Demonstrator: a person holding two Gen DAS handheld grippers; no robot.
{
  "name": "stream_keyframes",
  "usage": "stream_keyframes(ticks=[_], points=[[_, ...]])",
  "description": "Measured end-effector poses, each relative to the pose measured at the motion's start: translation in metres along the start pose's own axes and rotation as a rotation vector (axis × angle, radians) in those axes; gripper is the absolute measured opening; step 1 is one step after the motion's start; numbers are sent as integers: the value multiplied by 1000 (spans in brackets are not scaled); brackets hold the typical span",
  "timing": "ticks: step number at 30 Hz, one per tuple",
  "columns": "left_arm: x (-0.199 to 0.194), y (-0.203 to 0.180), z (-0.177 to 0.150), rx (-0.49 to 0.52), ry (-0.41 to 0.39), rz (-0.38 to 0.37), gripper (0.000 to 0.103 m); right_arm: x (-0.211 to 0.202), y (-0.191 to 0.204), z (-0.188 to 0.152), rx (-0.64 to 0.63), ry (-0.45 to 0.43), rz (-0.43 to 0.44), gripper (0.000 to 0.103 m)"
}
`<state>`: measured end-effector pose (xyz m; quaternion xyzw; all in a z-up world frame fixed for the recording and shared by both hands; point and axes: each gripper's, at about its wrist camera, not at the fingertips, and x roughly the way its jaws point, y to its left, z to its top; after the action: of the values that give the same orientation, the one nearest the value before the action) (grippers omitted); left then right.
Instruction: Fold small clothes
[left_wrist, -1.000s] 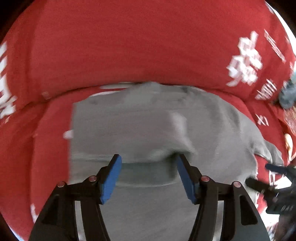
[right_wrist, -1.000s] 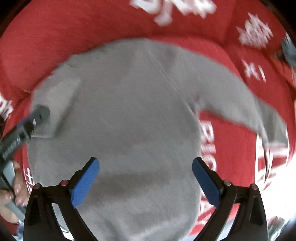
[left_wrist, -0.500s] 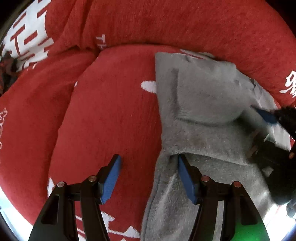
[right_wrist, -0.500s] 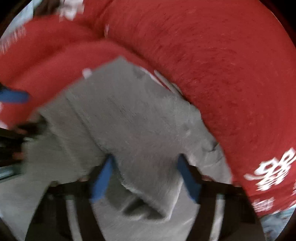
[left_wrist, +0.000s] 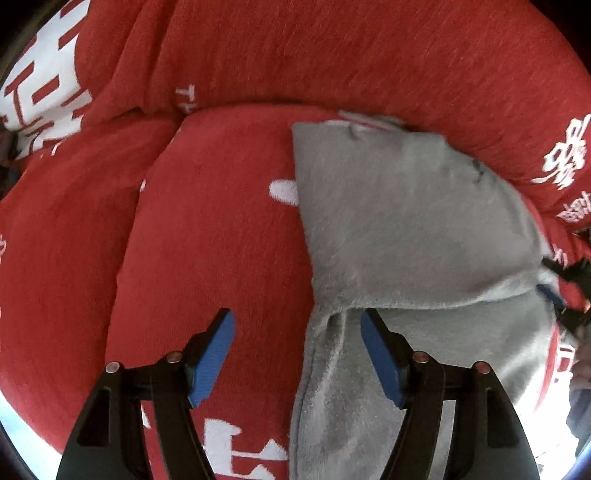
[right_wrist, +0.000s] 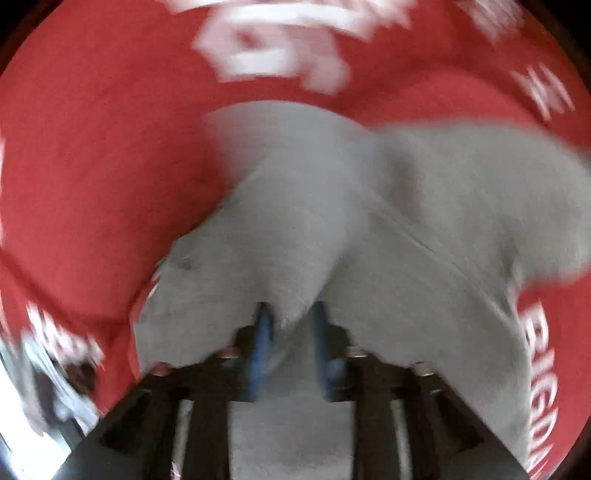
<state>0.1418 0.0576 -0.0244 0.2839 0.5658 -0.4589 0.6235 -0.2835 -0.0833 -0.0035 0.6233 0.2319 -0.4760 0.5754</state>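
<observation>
one grey garment (left_wrist: 406, 229) lengthwise toward camera

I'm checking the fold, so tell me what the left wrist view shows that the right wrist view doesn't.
Only the left wrist view shows the open left tool straddling the garment's left edge, a flap already folded across the grey garment, and part of the right tool at the garment's right edge. Only the right wrist view, though blurred, shows the right tool pinched shut on bunched cloth. Both show the garment on the red printed cover.
</observation>
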Motion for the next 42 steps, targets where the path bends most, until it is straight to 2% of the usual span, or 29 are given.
stream_keyframes(ticks=[2, 4, 7, 9, 11, 15, 16, 17, 18, 20, 21, 22, 25, 27, 29, 31, 32, 33, 34, 35, 37, 39, 42], points=[[-3, -2, 17, -3, -15, -10, 71, -7, -15, -9, 73, 14, 46, 53], [2, 4, 41, -13, -17, -22, 71, -10, -9, -27, 94, 55, 131, 53], [31, 13, 85, -30, 41, -82, 71, 15, 37, -64, 40, 218, 262, 53], [52, 13, 107, -34, 73, -88, 71, 41, 72, -94, 10, 319, 324, 53], [68, 7, 125, -8, 103, -72, 71, 76, 103, -115, -3, 371, 346, 53], [79, 2, 136, 2, 127, -48, 71, 119, 134, -131, 50, 383, 369, 53], [78, 0, 137, 13, 118, -53, 55, 124, 136, -136, 61, 377, 363, 53], [77, -2, 138, 33, 111, -71, 28, 125, 136, -140, 73, 370, 355, 53], [76, -4, 139, 46, 110, -99, 17, 131, 138, -141, 93, 363, 352, 52], [69, -5, 141, 47, 93, -111, 10, 140, 141, -141, 138, 351, 351, 34], [65, -3, 142, 43, 77, -117, 9, 140, 138, -139, 148, 358, 361, 11], [57, 2, 142, 33, 52, -122, 9, 142, 144, -138, 147, 373, 389, 7], [43, 21, 138, 16, 0, -132, 9, 144, 179, -135, 50, 390, 469, 7], [49, 31, 136, 27, 13, -94, 1, 153, 190, -139, 2, 427, 496, 7], [55, 38, 136, 32, 28, -60, 1, 171, 198, -148, -35, 461, 451, 7], [55, 46, 137, 10, 19, -46, 1, 183, 194, -156, -60, 499, 359, 12], [53, 48, 137, -1, 11, -41, 1, 180, 188, -157, -53, 505, 357, 13], [47, 51, 137, -21, -5, -26, 1, 175, 182, -154, -44, 505, 375, 22], [39, 58, 139, -36, -25, -17, 1, 163, 175, -152, -54, 499, 359, 46], [31, 61, 138, -42, -37, -17, 1, 151, 168, -148, -61, 484, 362, 52], [13, 61, 134, -34, -63, -23, 1, 117, 139, -131, -70, 409, 316, 54], [2, 56, 130, -11, -66, -18, 1, 87, 103, -100, -43, 308, 229, 54], [-4, 36, 115, 12, -53, -27, 1, 47, 44, -59, 86, 160, 110, 54]])
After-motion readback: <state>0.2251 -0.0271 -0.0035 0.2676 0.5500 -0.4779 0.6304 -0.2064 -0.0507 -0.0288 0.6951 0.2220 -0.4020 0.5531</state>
